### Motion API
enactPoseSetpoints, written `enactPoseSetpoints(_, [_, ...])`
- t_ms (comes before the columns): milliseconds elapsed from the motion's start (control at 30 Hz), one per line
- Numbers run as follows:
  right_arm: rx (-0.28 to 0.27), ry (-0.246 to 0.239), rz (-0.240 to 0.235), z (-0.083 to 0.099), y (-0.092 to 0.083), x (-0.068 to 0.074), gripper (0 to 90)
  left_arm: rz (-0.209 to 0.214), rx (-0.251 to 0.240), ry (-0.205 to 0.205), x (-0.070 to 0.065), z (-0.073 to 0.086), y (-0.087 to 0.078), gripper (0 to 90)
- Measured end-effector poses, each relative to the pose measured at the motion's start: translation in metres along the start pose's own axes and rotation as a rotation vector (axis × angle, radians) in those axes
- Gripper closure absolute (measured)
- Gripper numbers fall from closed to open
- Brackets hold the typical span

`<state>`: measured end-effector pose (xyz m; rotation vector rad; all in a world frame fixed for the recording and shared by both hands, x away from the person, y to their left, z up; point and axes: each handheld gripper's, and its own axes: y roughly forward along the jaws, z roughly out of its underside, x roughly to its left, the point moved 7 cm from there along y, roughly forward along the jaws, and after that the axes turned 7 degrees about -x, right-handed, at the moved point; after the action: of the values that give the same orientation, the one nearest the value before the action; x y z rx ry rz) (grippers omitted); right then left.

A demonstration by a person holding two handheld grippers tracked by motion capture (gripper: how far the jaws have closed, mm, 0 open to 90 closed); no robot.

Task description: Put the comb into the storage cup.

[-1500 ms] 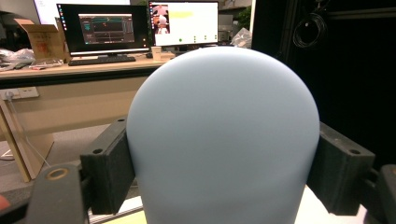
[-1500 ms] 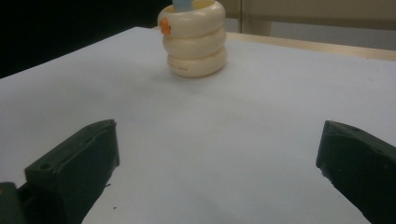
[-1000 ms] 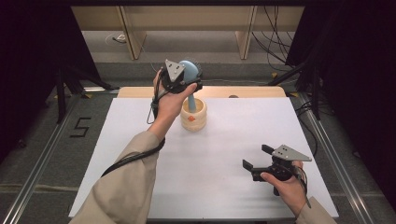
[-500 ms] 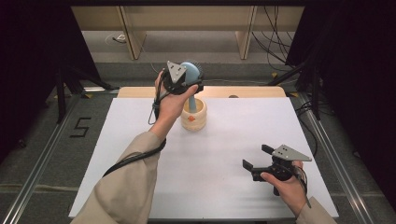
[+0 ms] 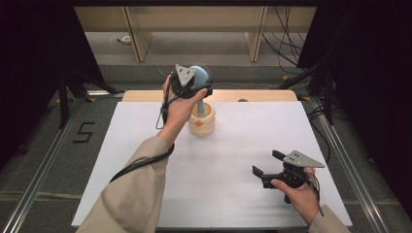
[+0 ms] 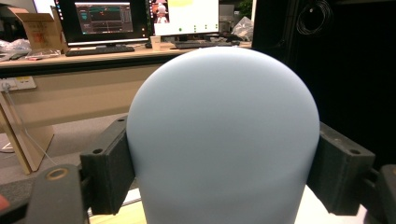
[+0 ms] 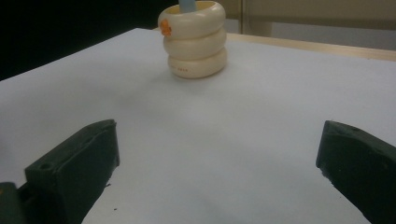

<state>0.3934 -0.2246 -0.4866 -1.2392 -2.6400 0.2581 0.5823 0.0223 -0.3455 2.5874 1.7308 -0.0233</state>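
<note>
A cream ringed holder (image 5: 201, 124) with an orange mark stands at the back middle of the white table (image 5: 233, 204). A pale blue tool with a rounded head (image 5: 202, 74) rises out of it at a slight tilt. My left gripper (image 5: 198, 81) is shut on that head; in the left gripper view both pads (image 6: 109, 170) press against the sides of the blue dome (image 6: 224, 135). My right gripper (image 5: 266, 162) rests low near the front right, open with nothing between its fingers (image 7: 74, 163). In the right gripper view the holder (image 7: 196, 44) stands well ahead, with the blue stem (image 7: 187, 4) in its mouth.
A wooden strip (image 5: 252, 95) runs along the table's back edge. Beyond it stand wooden shelf legs (image 5: 136, 39) and cables. Metal rails (image 5: 43, 160) flank the table. A desk with monitors (image 6: 102, 21) stands beyond the blue head in the left gripper view.
</note>
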Motion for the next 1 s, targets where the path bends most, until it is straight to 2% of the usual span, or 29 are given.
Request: enactPoseSetpoints(1000, [0.000, -0.007, -0.001, 0.000, 0.000, 0.000, 0.2, 0.010, 0.023, 0.001, 0.000, 0.014, 0.009, 19.4])
